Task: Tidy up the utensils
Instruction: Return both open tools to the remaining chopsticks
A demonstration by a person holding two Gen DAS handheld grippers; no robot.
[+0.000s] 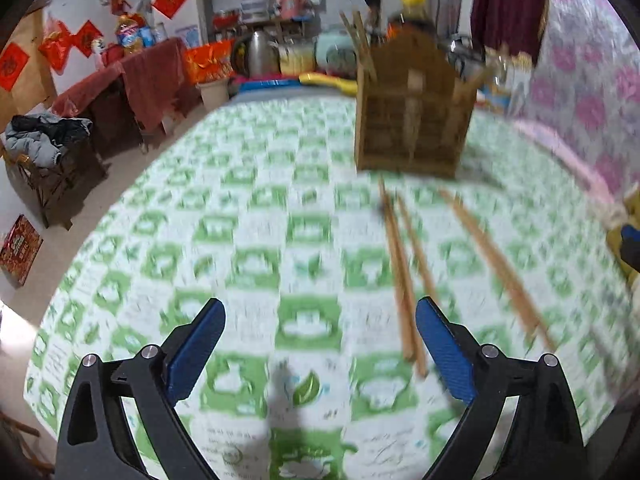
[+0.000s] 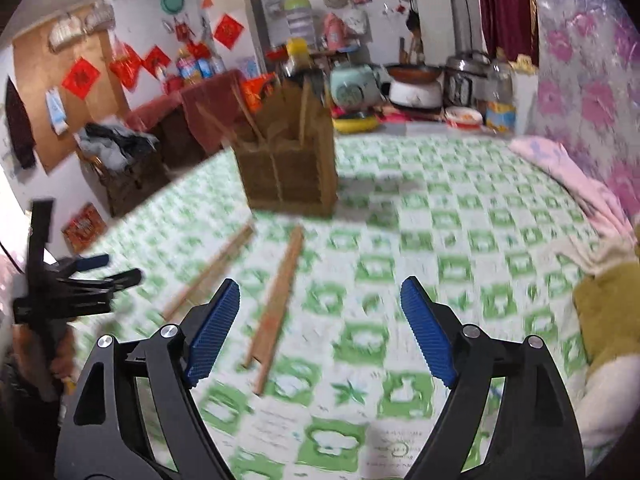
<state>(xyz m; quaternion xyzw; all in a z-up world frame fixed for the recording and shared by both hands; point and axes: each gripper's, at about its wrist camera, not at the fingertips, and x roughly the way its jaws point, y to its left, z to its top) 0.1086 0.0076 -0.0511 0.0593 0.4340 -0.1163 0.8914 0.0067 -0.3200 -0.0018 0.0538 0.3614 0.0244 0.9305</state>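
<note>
Left wrist view: left gripper (image 1: 320, 344) spread wide, nothing between its blue pads (image 1: 192, 354), above the green-checked tablecloth (image 1: 248, 240). A pair of wooden chopsticks (image 1: 402, 276) lies at 1 o'clock, its near ends beside the right pad. A second chopstick pair (image 1: 498, 264) lies at 2 o'clock, apart from the first. The wooden utensil holder (image 1: 412, 120) stands upright at 12 to 1 o'clock, more chopsticks in it.

Right wrist view: right gripper (image 2: 320, 330) also wide apart and empty. One chopstick pair (image 2: 278, 304) lies at 11 o'clock, near the left pad; another at 10 o'clock. The holder stands at 12 o'clock beyond them.
</note>
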